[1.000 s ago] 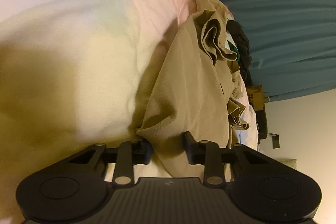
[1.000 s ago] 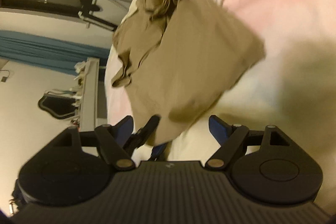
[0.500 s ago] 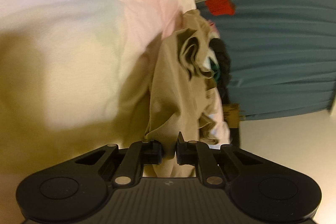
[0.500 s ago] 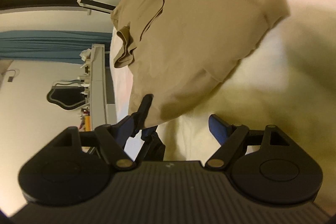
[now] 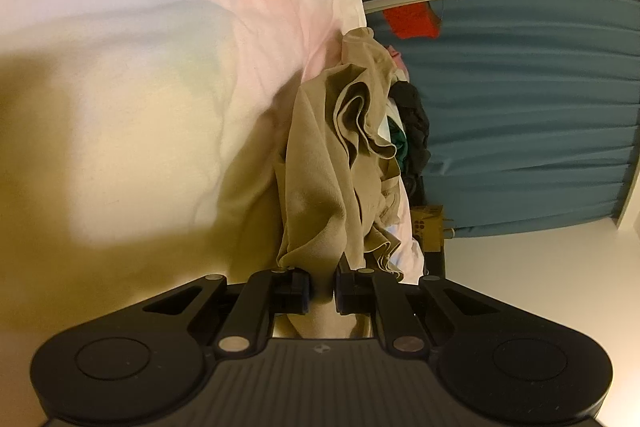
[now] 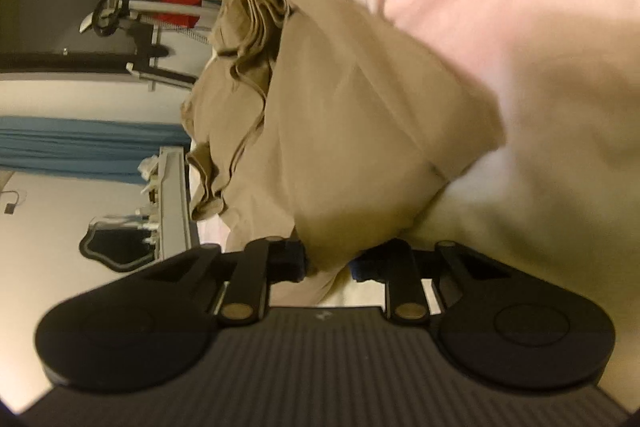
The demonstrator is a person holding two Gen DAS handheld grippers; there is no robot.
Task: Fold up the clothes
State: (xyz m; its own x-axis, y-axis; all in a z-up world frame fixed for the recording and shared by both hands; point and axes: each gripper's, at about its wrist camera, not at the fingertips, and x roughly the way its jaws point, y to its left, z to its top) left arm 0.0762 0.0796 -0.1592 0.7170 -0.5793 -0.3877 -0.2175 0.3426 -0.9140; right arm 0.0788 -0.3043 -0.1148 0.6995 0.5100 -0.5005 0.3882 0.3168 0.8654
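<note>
Tan cloth (image 5: 320, 195) lies rumpled on the pale bed (image 5: 140, 107). My left gripper (image 5: 322, 285) has its jaws pinching one edge of it. My right gripper (image 6: 328, 261) has just been closing its jaws, cloth now nipped between them.

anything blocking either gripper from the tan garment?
Nothing visible. The left gripper is shut on an edge of the tan garment; the right gripper has just been closing, with another edge between its jaws.
</note>
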